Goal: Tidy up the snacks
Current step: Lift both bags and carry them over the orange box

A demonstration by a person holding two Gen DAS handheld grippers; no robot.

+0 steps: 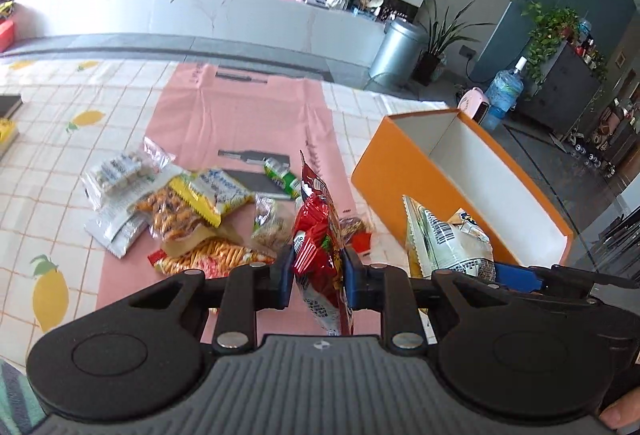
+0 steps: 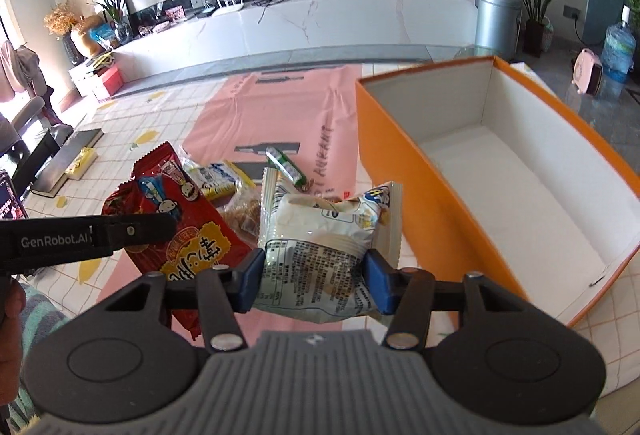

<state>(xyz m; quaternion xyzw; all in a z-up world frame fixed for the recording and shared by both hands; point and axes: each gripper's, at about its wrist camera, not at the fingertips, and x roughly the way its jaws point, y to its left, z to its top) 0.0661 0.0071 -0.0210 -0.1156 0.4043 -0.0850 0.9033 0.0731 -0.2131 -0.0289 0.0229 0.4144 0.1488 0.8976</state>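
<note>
While more snacks (image 1: 188, 219) lie heaped on the pink bag on the table, left gripper (image 1: 318, 271) fingers pinch a red packet (image 1: 320, 235) and right gripper (image 2: 316, 281) fingers pinch a white packet (image 2: 320, 235), both lifted beside the orange box (image 2: 400, 163), likely for dropping in.

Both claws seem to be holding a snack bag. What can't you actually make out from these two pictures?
- Left wrist view: the near inside of the orange box is hidden by its own wall and the white snack bag.
- Right wrist view: the lower part of the red snack bag is hidden behind the right gripper.
- Both views: the small print on the bags is too blurred to read.
- Left wrist view: the snacks under the pile are covered.
</note>
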